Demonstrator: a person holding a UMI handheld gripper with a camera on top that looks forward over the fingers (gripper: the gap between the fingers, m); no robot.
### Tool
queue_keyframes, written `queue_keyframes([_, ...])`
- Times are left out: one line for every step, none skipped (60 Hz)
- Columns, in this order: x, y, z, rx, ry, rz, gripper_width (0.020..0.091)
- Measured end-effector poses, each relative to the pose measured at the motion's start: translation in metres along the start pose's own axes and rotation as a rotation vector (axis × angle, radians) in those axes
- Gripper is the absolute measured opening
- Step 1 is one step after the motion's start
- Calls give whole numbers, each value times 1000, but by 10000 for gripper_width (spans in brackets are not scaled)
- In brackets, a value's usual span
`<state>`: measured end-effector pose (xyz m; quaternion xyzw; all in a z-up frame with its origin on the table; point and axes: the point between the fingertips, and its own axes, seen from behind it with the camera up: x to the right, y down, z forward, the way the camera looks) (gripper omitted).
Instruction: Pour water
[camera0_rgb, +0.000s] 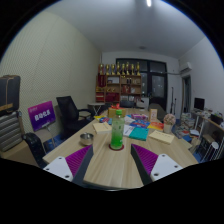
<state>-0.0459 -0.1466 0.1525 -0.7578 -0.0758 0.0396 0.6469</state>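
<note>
A green bottle (117, 128) with a pale cap stands upright on a red coaster on the wooden table (108, 168), just beyond my fingertips and in line with the gap between them. My gripper (112, 160) is open, and only bare tabletop lies between its purple pads (80, 160). A small metal bowl (87, 138) sits on the table to the left of the bottle. Neither finger touches the bottle.
Books and coloured items (140, 130) clutter the table behind and to the right of the bottle. Black office chairs (68, 108) stand at the left, near a purple sign (41, 115). A shelf with bottles (120, 80) lines the far wall.
</note>
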Motion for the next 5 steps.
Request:
queue_keyframes([-1, -1, -8, 3, -3, 4, 837])
queue_keyframes([-3, -1, -15, 7, -6, 9, 839])
queue_keyframes([-4, -1, -22, 11, -8, 15, 839])
queue_keyframes([-7, -4, -25, 14, -6, 23, 838])
queue_keyframes([-6, -4, -33, 17, -9, 29, 836])
